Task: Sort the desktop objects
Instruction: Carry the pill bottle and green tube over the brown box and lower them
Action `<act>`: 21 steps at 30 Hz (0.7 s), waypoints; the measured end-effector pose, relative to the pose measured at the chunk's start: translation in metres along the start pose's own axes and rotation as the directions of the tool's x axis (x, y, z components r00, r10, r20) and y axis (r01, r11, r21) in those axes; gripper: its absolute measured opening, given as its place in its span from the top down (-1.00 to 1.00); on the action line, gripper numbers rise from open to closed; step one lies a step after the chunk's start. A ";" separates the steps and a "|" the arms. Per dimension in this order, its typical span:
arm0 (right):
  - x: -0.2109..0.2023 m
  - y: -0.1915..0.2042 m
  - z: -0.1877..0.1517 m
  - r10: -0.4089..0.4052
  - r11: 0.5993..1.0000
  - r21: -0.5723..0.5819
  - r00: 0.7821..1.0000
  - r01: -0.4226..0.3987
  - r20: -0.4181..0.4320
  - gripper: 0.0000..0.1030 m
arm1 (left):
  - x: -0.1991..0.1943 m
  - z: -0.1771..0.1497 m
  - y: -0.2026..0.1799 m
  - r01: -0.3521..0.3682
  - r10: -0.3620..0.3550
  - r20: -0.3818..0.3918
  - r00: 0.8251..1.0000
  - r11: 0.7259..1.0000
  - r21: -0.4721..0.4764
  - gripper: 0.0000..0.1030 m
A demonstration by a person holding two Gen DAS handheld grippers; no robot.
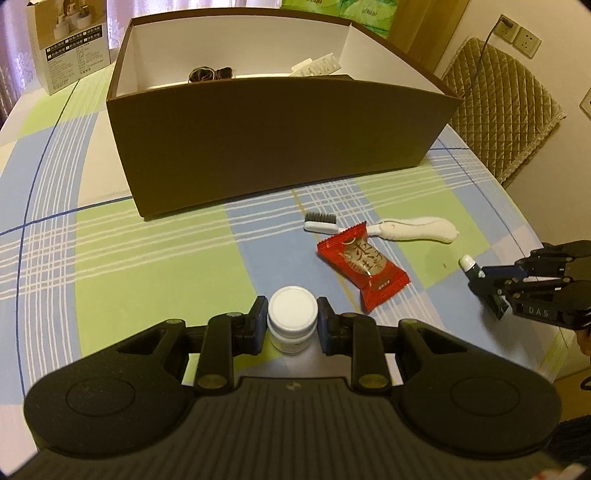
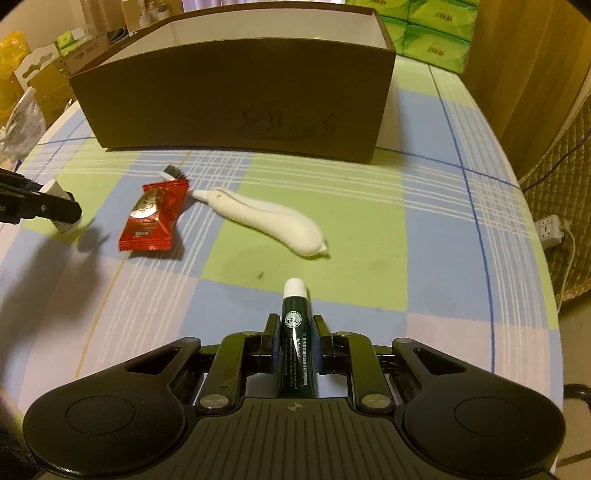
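Note:
In the left wrist view my left gripper (image 1: 293,314) is shut on a small white-lidded jar (image 1: 293,306), its pads pressed on both sides. My right gripper (image 2: 295,326) is shut on a dark green tube (image 2: 295,343) with a white cap, which points forward. Between the two grippers a red snack packet (image 1: 364,271) (image 2: 153,218) lies on the checked tablecloth. It overlaps a brush with a white plush handle (image 1: 417,229) (image 2: 269,221). Behind them stands a big brown box (image 1: 277,147) (image 2: 236,92), white inside and open on top.
In the box lie dark looped items (image 1: 207,74) and a white ridged piece (image 1: 317,64). A printed carton (image 1: 70,40) stands at the back left, green tissue packs (image 2: 436,33) at the back right. A quilted chair (image 1: 506,110) is beyond the table's right edge, a power strip (image 2: 550,230) on the floor.

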State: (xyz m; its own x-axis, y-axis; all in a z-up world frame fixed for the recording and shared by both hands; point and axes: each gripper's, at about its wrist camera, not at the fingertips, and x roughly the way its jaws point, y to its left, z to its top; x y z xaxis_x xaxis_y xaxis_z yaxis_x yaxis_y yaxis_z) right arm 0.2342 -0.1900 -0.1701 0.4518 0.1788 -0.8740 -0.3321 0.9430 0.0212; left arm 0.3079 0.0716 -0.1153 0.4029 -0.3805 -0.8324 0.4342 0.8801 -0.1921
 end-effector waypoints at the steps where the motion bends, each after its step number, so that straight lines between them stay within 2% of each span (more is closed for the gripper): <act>1: -0.001 0.001 0.000 0.008 1.000 0.005 1.000 -0.008 -0.001 0.73 | -0.001 0.000 0.000 0.000 0.000 0.003 1.000 1.000 -0.001 0.56; 10: -0.019 0.009 0.018 0.069 0.997 0.021 0.997 -0.069 0.035 0.73 | -0.019 0.010 0.002 0.005 -0.003 0.058 0.998 1.000 -0.024 0.56; 21: -0.045 0.016 0.069 0.130 0.991 0.009 0.984 -0.132 0.121 0.73 | -0.046 0.036 -0.002 0.036 -0.033 0.155 0.987 0.999 -0.016 0.56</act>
State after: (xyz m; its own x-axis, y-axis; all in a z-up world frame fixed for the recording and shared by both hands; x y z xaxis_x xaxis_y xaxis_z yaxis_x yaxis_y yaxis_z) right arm 0.2652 -0.1633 -0.0970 0.5016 0.3328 -0.7985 -0.3817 0.9135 0.1409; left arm 0.3174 0.0769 -0.0580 0.5084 -0.4485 -0.7351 0.4357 0.8703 -0.2297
